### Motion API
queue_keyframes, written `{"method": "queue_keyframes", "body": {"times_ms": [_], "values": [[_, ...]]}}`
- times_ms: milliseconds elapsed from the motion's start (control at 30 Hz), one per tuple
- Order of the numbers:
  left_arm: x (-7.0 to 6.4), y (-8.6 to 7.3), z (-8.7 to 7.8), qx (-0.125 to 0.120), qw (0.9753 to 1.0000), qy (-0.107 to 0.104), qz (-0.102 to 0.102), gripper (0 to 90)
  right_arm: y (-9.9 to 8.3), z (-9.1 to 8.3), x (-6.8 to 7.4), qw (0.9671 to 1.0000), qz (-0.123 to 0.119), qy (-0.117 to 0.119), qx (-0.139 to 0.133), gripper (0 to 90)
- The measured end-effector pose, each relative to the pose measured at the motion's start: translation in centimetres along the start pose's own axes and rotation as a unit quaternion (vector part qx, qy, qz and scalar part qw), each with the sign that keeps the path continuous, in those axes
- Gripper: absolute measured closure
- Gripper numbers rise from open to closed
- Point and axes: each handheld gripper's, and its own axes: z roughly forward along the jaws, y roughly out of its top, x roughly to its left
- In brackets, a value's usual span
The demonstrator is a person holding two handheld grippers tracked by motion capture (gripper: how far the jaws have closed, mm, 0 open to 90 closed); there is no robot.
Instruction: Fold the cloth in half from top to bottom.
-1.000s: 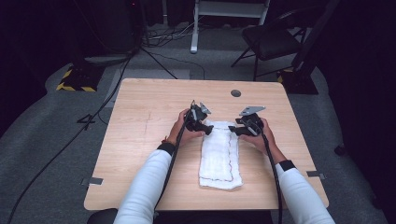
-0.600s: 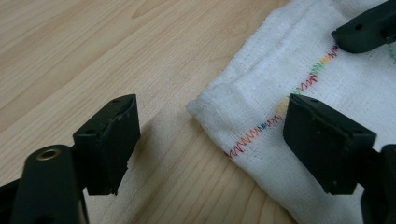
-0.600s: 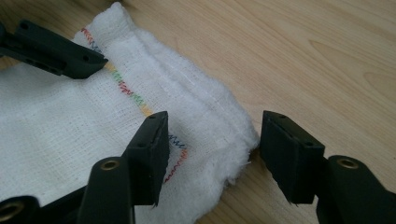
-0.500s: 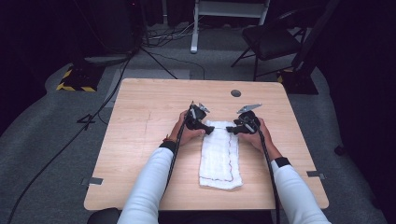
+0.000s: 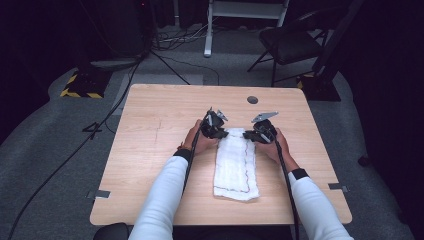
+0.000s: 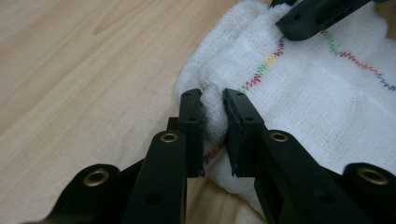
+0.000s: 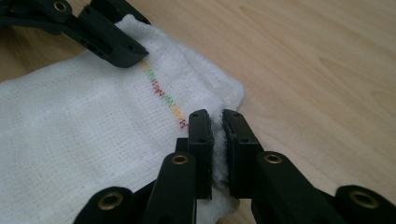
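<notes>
A folded white cloth [image 5: 235, 165] with a multicoloured zigzag stitch lies lengthwise on the wooden table [image 5: 150, 125]. My left gripper [image 5: 216, 126] is at its far left corner and is shut on a pinch of the cloth [image 6: 299, 98], as the left gripper view [image 6: 214, 109] shows. My right gripper [image 5: 256, 134] is at the far right corner, shut on the cloth's edge [image 7: 70, 135] in the right gripper view [image 7: 213, 128]. Each gripper view also shows the other gripper's black jaw resting on the cloth.
The table has a round cable hole [image 5: 252, 100] near its far edge. Beyond the table stand a dark chair [image 5: 290, 45] and a white frame [image 5: 245, 10]; cables run over the grey floor. Tape marks [image 5: 100, 194] sit at the table's near corners.
Both grippers have moved slightly toward the person along the cloth's far end and closed in on its two far corners. The cloth has shifted little.
</notes>
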Motion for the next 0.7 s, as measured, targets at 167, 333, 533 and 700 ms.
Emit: {"method": "queue_keyframes", "body": {"times_ms": [167,333,533,700], "values": [[0.5,1.4,-0.8,-0.016,0.9995,0.025,0.003,80.6,1.2,-0.9,0.0,0.9988,-0.009,-0.033,-0.035,83.9],[1.2,2.8,-2.5,-0.036,0.9982,0.046,0.013,80.9,3.2,-2.3,0.0,0.9961,-0.025,-0.055,-0.064,84.2],[1.6,3.4,-5.0,-0.057,0.9961,0.054,0.038,81.0,5.2,-3.4,0.6,0.9925,-0.048,-0.068,-0.090,84.9],[1.3,3.0,-6.3,-0.076,0.9953,0.040,0.044,80.5,5.3,-4.0,1.0,0.9916,-0.056,-0.064,-0.098,84.9]]}}
